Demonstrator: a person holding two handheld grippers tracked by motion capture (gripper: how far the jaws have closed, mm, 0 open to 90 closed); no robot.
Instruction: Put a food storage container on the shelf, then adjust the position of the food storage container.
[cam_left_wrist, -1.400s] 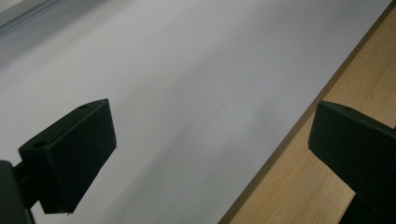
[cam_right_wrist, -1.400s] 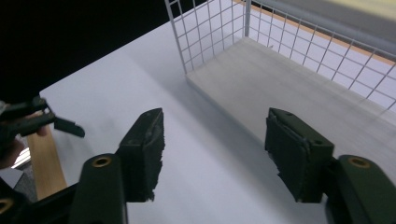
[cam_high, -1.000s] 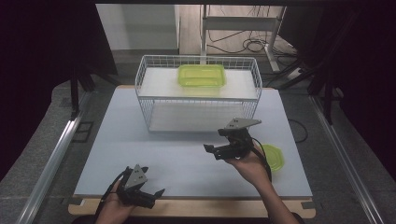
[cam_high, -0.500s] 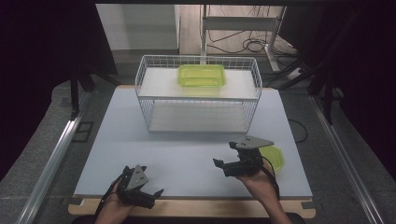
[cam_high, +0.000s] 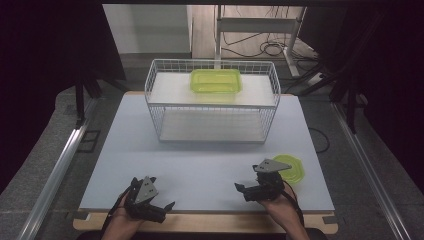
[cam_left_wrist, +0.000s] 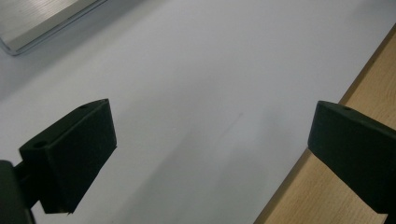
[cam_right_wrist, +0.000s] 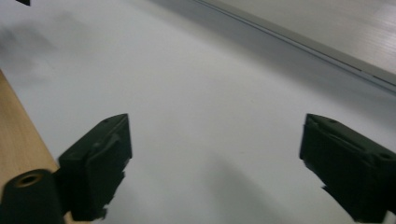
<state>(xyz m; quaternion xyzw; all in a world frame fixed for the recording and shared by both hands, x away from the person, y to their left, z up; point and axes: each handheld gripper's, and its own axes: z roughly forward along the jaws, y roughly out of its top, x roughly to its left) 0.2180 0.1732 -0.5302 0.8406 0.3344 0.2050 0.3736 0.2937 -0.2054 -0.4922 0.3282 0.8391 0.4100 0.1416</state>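
Observation:
My left gripper (cam_high: 162, 209) rests low at the table's front left edge, jaws wide apart with nothing between them (cam_left_wrist: 210, 154). My right gripper (cam_high: 246, 190) sits near the front right, open and empty (cam_right_wrist: 215, 163), pointing left. A yellow-green round lid (cam_high: 291, 168) lies on the white table (cam_high: 210, 165) just behind and right of the right gripper. At the back stands a white wire basket (cam_high: 212, 102), and a yellow-green rectangular container (cam_high: 216, 81) rests on its upper shelf.
The wooden front edge (cam_high: 205, 222) of the table runs under both hands. Metal rails (cam_high: 55, 170) flank the table on the floor at each side. A desk frame and cables (cam_high: 260, 35) stand beyond the basket.
My right gripper has drawn back from mid-table toward the front right edge and lowered. The left gripper has stayed where it was.

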